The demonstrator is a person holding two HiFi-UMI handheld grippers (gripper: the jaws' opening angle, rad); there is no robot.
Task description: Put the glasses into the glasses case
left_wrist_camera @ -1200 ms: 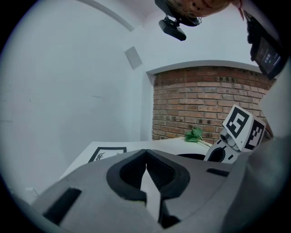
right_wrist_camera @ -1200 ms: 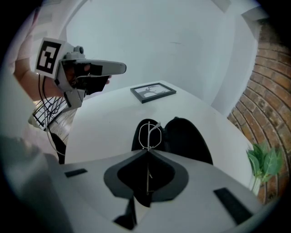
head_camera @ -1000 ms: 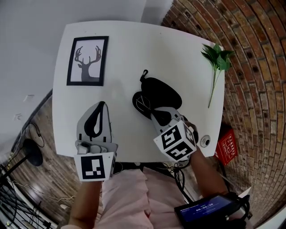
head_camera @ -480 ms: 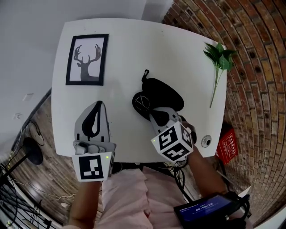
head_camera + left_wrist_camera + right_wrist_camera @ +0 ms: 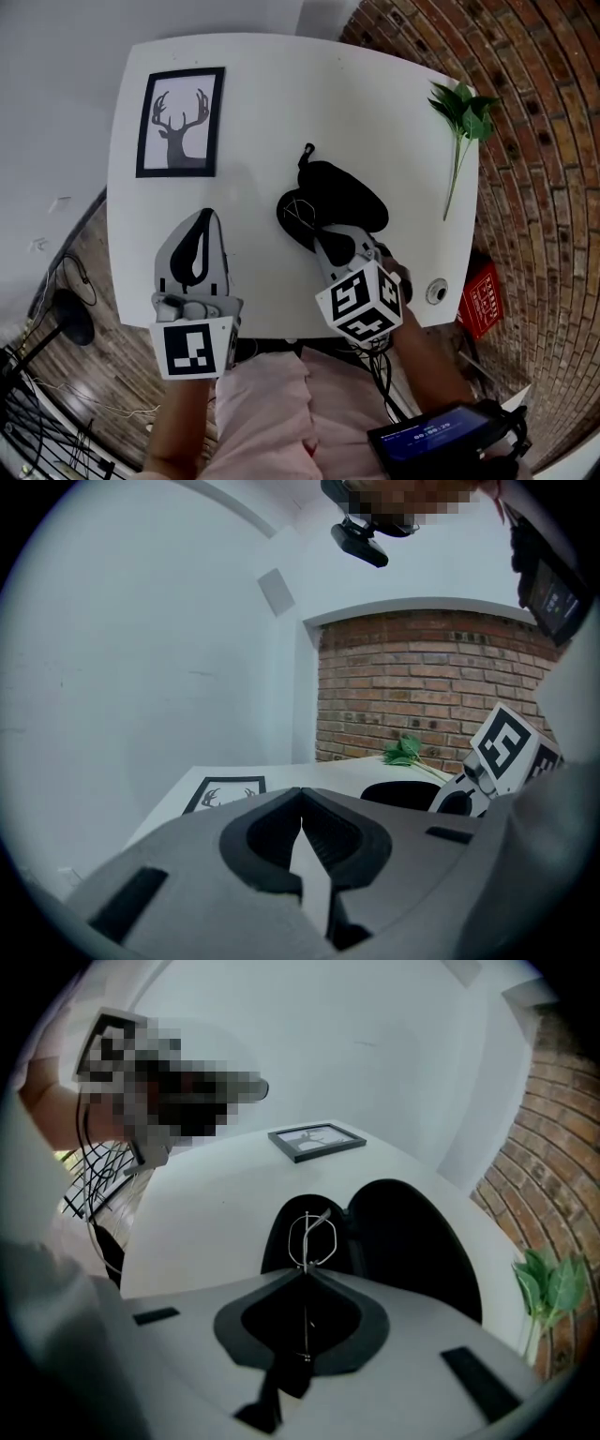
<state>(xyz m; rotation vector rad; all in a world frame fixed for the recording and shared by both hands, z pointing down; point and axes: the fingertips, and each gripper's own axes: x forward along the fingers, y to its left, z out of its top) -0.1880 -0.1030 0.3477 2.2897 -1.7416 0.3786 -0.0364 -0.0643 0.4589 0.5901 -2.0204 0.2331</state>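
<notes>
The glasses point(image 5: 300, 214), thin wire-rimmed ones, sit at the mouth of the open glasses case point(image 5: 349, 192), over the half of it that lies toward the middle of the table, with the other half spread flat beside it toward the brick side of the room. From where I stand I cannot tell whether the frame touches the lining or hangs just above it. In the right gripper view the wire loop point(image 5: 310, 1237) sticks out past the jaw tips against the black inside of the case point(image 5: 412, 1241). The right gripper point(image 5: 323, 232) has its jaws pressed together on the glasses, a thin strand of the frame running down between them point(image 5: 305, 1275), and it points steeply down at the case. The left gripper point(image 5: 208, 217) is well off to the side, over bare table and nearly level; its jaw tips meet point(image 5: 300, 793) with nothing between them. The case lies on a white table point(image 5: 262, 84). At the far corner on the left gripper's side lies a framed deer picture point(image 5: 180, 122), flat on the top. On the opposite side, near the edge by the bricks, lies a green leafy sprig point(image 5: 461, 105), well apart from the case.
</notes>
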